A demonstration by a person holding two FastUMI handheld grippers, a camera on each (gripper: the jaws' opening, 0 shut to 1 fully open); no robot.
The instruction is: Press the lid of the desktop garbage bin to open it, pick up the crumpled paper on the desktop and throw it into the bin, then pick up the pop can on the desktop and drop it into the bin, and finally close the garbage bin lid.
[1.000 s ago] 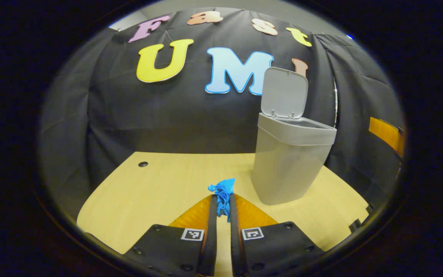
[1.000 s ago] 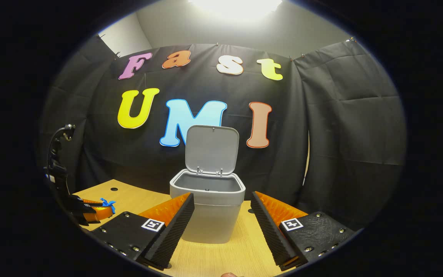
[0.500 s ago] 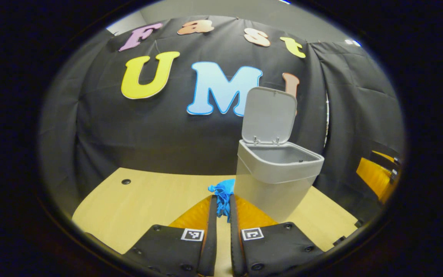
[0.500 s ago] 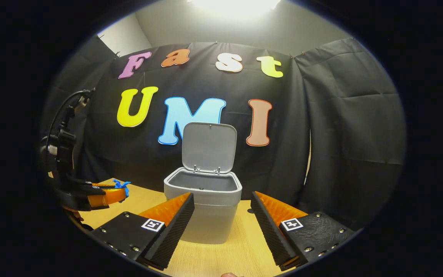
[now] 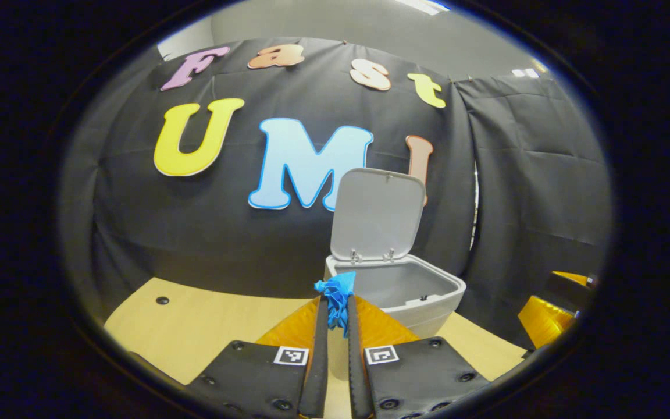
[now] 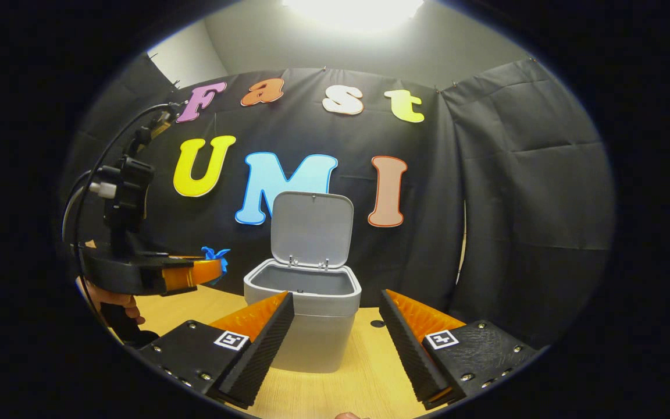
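A crumpled blue paper [image 5: 335, 290] is pinched between the fingers of my left gripper [image 5: 335, 307], which is shut on it. It is held in the air at about rim height, just left of the grey bin [image 5: 422, 299]. The bin's lid [image 5: 377, 212] stands upright and the inside shows bare. In the right gripper view, the left gripper [image 6: 210, 269] with the paper [image 6: 216, 255] hangs left of the bin [image 6: 306, 331] and its raised lid [image 6: 310, 227]. My right gripper [image 6: 335, 307] is open, low in front of the bin, holding nothing.
The bin stands on a light wooden table [image 6: 341, 390] with a cable hole [image 5: 162, 301] at the back left. A hand [image 6: 111, 302] grips the left gripper's handle. The right gripper [image 5: 550, 311] shows at the right edge of the left gripper view.
My left gripper has risen from near the tabletop to rim height with the blue paper, closing in on the bin. The right gripper has barely moved.
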